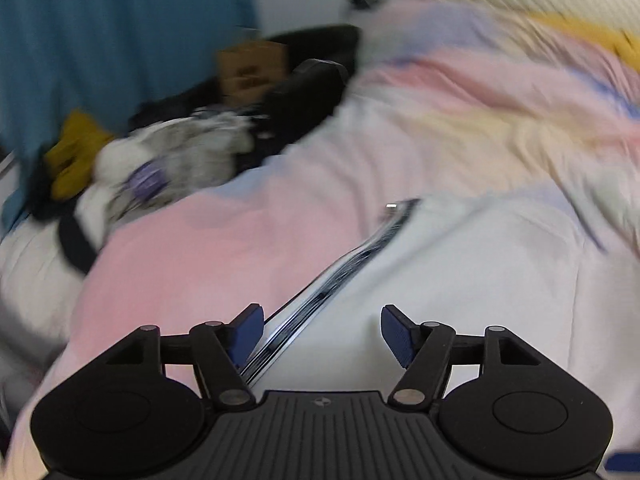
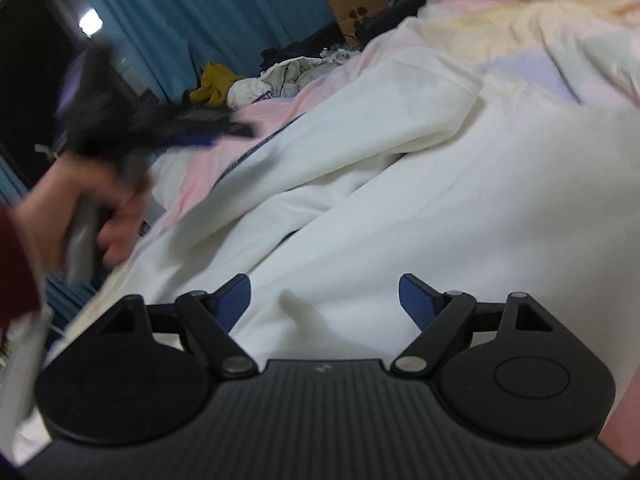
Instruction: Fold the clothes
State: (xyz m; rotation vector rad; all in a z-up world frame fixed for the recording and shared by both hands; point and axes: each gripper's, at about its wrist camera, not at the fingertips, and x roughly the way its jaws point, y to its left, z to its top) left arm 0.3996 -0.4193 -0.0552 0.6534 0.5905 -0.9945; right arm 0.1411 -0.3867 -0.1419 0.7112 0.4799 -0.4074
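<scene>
A white garment point(image 2: 400, 184) lay spread over the bed, directly ahead of and beneath the right gripper point(image 2: 324, 300). One sleeve or folded panel of it lay across the body just beyond that gripper's fingers, running up and away to the right. Its dark-trimmed edge point(image 1: 340, 268), seen from the left wrist as a striped line, ran diagonally from beside the left gripper's point(image 1: 322, 332) left finger point(image 1: 248, 328) up and away to the right. The white cloth filled the space between and to the right of those fingers.

Both tongs stood with their blue-padded fingers spread wide apart and nothing between them; neither touched the cloth as far as could be told.

Under the garment lay a pastel bedcover point(image 1: 192, 256), pink to the left of the left gripper, with yellow, lilac and pink bands farther ahead and to the right. Beyond it, ahead and to the left, sat a heap of clothes point(image 2: 288, 76), with a mustard-yellow piece point(image 2: 214, 84) at its left end. A brown paper bag point(image 2: 358, 8) stood farther back, against a blue curtain point(image 2: 224, 4).

In the right wrist view the person's left hand point(image 2: 80, 208), blurred, held the left gripper's handle well off to the left, a dark red sleeve point(image 2: 16, 264) at the wrist.
</scene>
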